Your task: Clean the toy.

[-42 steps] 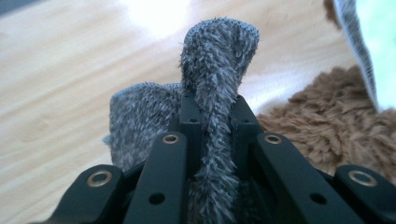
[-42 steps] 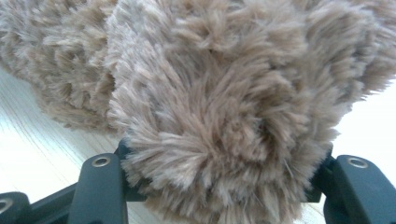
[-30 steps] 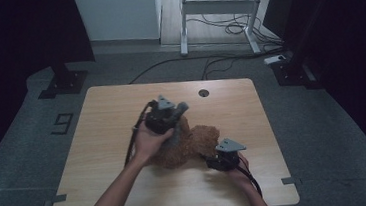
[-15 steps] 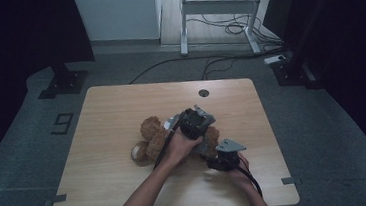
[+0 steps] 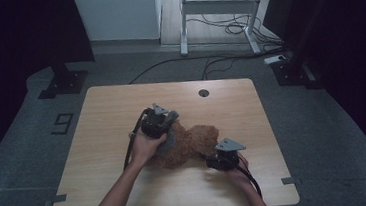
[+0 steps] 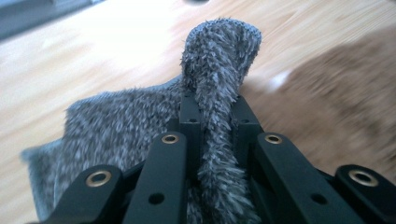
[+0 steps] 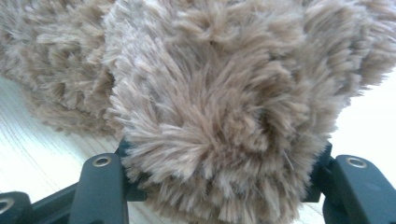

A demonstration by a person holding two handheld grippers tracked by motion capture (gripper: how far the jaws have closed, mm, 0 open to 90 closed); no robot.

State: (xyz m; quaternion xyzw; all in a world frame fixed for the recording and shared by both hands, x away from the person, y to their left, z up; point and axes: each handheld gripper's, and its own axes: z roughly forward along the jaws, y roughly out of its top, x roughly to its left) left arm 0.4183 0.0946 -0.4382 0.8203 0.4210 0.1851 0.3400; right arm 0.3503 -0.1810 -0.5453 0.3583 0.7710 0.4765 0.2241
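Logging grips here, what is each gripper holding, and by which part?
Left gripper: fold of grey fuzzy cloth. Right gripper: brown plush toy, by a rounded end.

A wooden table [image 5: 121, 108] stands before a white desk [image 5: 222, 4] and floor cables [image 5: 224, 29].

plush toy [image 5: 192, 145] on table [image 5: 103, 135] — cloth [image 5: 168, 140] left
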